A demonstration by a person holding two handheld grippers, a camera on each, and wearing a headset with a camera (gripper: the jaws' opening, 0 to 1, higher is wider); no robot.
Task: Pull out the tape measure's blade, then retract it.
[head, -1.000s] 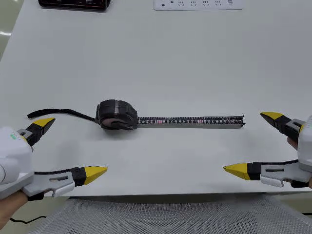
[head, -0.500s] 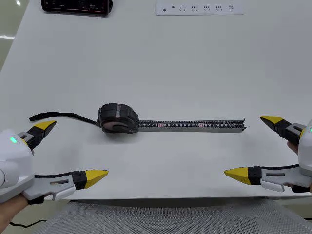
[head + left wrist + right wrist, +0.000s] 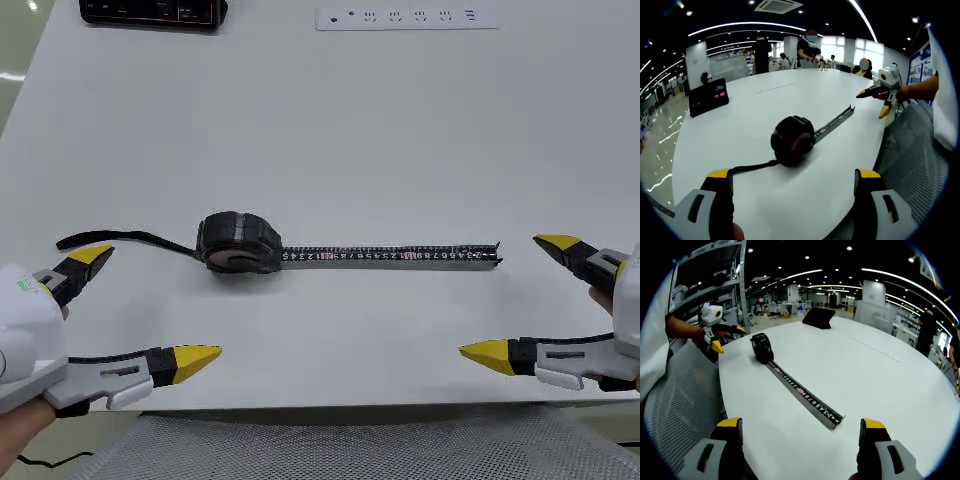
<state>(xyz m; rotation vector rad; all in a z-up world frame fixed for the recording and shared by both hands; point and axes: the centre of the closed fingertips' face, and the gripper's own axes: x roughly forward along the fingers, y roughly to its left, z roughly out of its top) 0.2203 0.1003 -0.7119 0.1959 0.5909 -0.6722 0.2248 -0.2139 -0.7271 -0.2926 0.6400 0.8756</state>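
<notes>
A black tape measure (image 3: 238, 242) lies on the white table (image 3: 330, 140) with its blade (image 3: 390, 255) drawn out to the right, ending in a hook (image 3: 496, 251). A black wrist strap (image 3: 120, 238) trails off the case to the left. My left gripper (image 3: 150, 304) is open at the near left edge, apart from the case (image 3: 792, 140). My right gripper (image 3: 525, 298) is open at the near right, a little short of the blade's end (image 3: 835, 419). Neither gripper touches anything. In the right gripper view the case (image 3: 761, 347) sits far up the blade.
A white power strip (image 3: 405, 17) lies at the table's far edge, and a dark device (image 3: 155, 11) rests at the far left corner. A mesh chair seat (image 3: 340, 445) sits below the near edge. Several people stand far behind the table (image 3: 785, 50).
The tape measure, blade and both grippers hold their places; only the head camera has shifted slightly.
</notes>
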